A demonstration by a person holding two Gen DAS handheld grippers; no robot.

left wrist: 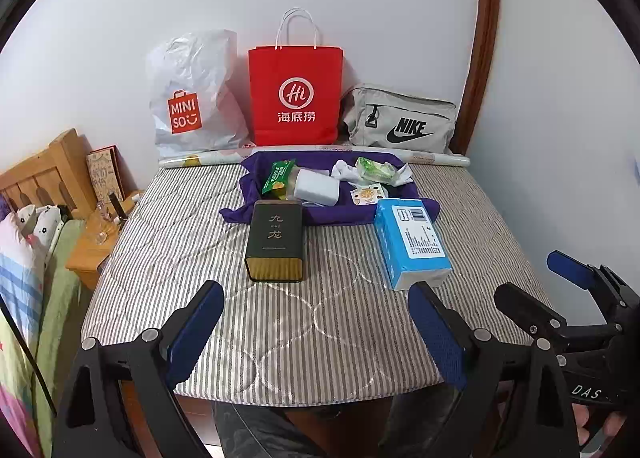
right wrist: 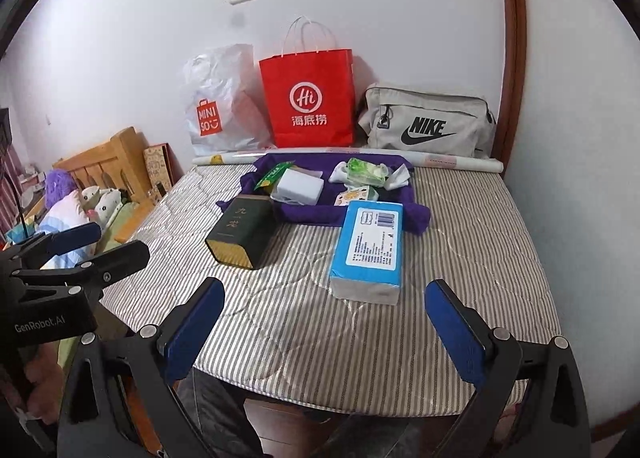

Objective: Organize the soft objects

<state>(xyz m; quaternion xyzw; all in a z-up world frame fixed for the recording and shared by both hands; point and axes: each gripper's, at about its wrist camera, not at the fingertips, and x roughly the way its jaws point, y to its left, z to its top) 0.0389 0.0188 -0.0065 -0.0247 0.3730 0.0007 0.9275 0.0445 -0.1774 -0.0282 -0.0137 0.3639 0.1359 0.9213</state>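
Observation:
A purple cloth (left wrist: 280, 214) (right wrist: 312, 214) lies on the striped mattress (left wrist: 200, 258) (right wrist: 460, 226). On it lie a white block (left wrist: 316, 187) (right wrist: 300, 187), a green snack pack (left wrist: 278, 176), white socks (left wrist: 346, 170) and a green tissue pack (left wrist: 374, 170) (right wrist: 366, 172). A blue tissue pack (left wrist: 412, 242) (right wrist: 370, 246) and a dark green tin (left wrist: 275, 242) (right wrist: 240, 232) lie in front. My left gripper (left wrist: 316, 326) (right wrist: 108, 246) is open and empty above the near edge. My right gripper (right wrist: 324, 322) (left wrist: 536, 278) is open and empty beside it.
A Miniso plastic bag (left wrist: 192, 98), a red paper bag (left wrist: 296, 94) and a grey Nike bag (left wrist: 400, 122) stand against the far wall behind a paper roll (left wrist: 432, 158). A wooden nightstand (left wrist: 88, 254) and a bed with pillows (left wrist: 20, 258) are at left.

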